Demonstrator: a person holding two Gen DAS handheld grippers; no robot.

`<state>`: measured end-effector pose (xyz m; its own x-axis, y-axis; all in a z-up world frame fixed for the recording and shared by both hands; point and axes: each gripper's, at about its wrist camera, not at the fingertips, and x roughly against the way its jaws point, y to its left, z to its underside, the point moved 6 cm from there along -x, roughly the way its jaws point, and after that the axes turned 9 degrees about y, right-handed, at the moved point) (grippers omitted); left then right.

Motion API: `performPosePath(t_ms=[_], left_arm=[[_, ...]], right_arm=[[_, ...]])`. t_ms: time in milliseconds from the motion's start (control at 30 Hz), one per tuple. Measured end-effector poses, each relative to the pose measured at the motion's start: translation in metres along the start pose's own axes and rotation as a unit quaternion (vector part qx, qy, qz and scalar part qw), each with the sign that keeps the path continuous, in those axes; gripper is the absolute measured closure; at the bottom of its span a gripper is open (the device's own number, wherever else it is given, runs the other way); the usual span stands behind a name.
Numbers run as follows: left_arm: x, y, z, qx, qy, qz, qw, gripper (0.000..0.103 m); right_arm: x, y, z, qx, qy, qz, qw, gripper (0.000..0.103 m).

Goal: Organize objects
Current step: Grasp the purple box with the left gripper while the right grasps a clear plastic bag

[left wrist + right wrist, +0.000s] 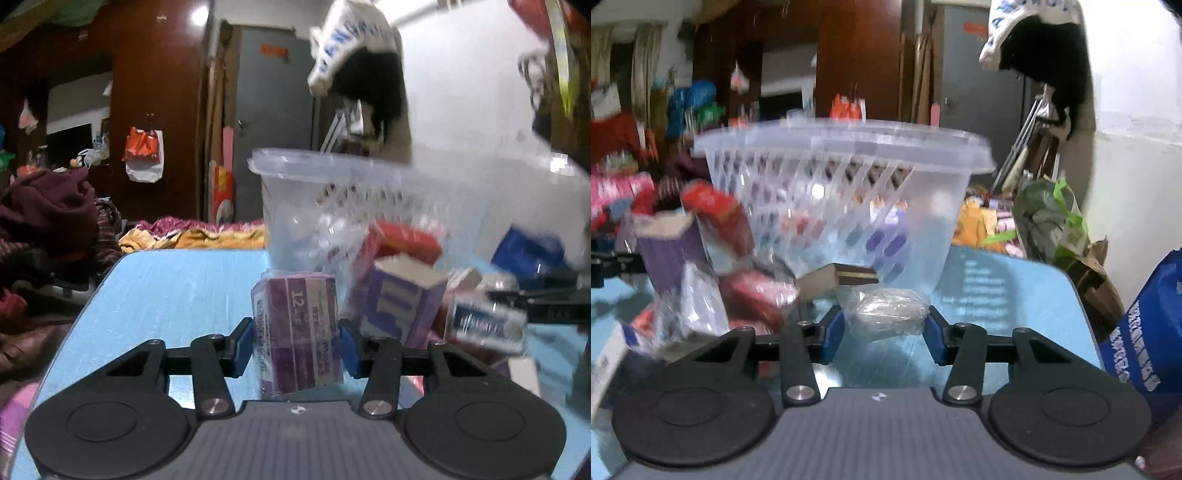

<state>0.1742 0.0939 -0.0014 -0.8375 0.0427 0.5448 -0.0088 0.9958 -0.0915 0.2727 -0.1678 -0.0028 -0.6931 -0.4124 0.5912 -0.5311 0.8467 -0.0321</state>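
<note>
Cluttered room with dark wooden cupboards (155,74), a grey door (273,122) and white wall behind; a light blue table (177,288) carries a clear slotted plastic basket (849,177) with blurred small boxes (701,258) heaped beside it. Left gripper (297,341) clamps an upright purple box (299,332); right gripper (884,328) clamps a clear-wrapped packet (886,314) just before the basket.

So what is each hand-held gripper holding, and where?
Left hand-held gripper: purple box, by its sides. Right hand-held gripper: clear wrapped packet, by its ends.
</note>
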Motion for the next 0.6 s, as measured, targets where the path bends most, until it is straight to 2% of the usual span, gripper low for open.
performPosePath(t_ms=[67,200,600], left_arm=[[0.004,0.002,0.000,0.008,-0.015,0.012,0.9998,0.051],[0.008,-0.004,-0.001,-0.013,-0.032,0.010,0.9994,0.051],[0.011,-0.004,-0.002,-0.014,-0.054,0.011,0.9984,0.051]], right_arm=[[0.007,-0.004,-0.002,-0.012,-0.024,-0.009,1.000,0.053],[0.017,-0.007,-0.004,-0.020,-0.059,-0.003,0.998,0.053],[0.018,-0.007,-0.006,-0.028,-0.078,-0.002,0.997,0.053]])
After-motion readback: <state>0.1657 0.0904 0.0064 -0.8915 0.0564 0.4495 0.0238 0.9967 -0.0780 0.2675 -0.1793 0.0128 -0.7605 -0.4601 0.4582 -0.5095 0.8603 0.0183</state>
